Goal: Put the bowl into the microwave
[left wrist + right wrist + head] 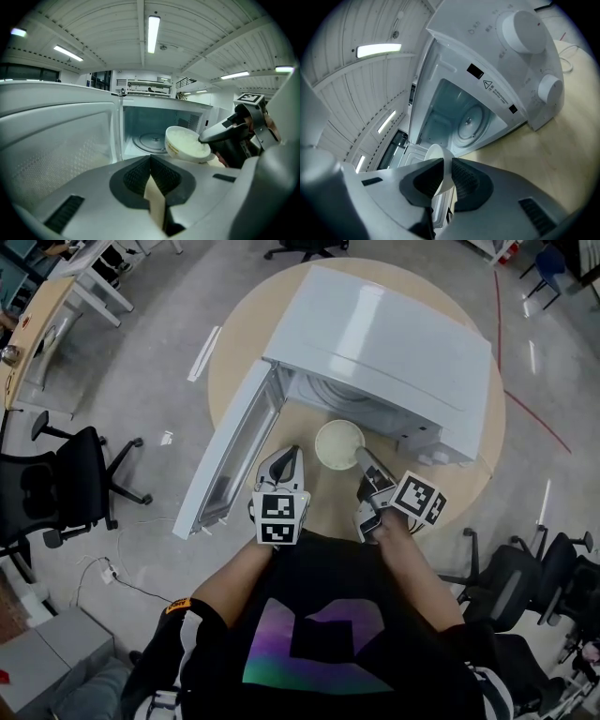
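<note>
— Right tool [446, 165], condition?
— Closed on the bowl [186, 143]. Its own view shows both pads pinching the white wall at the rim. Only a thin curved strip of that wall is visible there; the tool's body hides the remainder.
— Left tool [150, 158]?
— Jaws together at the tips, nothing held. The tan wedge behind them is the worktop [236, 357] seen through the gap.
— Location of the bowl?
— Just in front of the open microwave [384, 343], outside the cavity, between the two tools in the head view. The door [230, 460] hangs wide to the left.
— Resting or lifted?
— Cannot be settled. The left tool's body covers the bowl's foot in the left gripper view, and the head view looks into it from above.
— Orientation?
— Round, so no long axis across. Its centre axis stands near upright, mouth up, tipped a little toward the left tool. The gripped point is on the rim's right side, toward the person.
— Contents?
— White interior; whether filled or merely glazed cannot be made out.
— Cavity?
— Glass turntable [469, 123] visible on its floor. Two round knobs [522, 30] on the control panel; the print beside them is too small to read.
</note>
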Motion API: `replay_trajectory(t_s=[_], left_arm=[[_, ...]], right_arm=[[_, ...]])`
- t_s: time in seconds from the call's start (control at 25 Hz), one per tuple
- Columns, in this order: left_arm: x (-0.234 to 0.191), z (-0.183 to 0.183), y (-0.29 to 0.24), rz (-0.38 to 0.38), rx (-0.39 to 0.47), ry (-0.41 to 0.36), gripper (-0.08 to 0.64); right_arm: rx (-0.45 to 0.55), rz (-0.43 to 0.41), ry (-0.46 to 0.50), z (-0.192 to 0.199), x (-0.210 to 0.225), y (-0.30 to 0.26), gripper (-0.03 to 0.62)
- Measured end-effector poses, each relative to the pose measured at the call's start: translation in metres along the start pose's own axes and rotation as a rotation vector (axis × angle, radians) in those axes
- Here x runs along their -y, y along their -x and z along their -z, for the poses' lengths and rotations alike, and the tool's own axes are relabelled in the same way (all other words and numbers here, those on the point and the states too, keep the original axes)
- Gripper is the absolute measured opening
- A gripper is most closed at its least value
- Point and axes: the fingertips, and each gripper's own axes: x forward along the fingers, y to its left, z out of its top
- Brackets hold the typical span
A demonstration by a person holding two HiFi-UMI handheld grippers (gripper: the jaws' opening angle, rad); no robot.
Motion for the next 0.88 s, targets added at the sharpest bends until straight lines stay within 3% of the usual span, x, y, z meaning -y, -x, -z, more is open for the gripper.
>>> replay_trajectory(t_s=[0.88], left_arm=[[-0.02, -0.032, -0.049, 0.077, 0.005, -0.043, 0.046]], right_arm=[[0.166, 0.091, -0.081, -0.039, 0.003, -0.044, 0.066]])
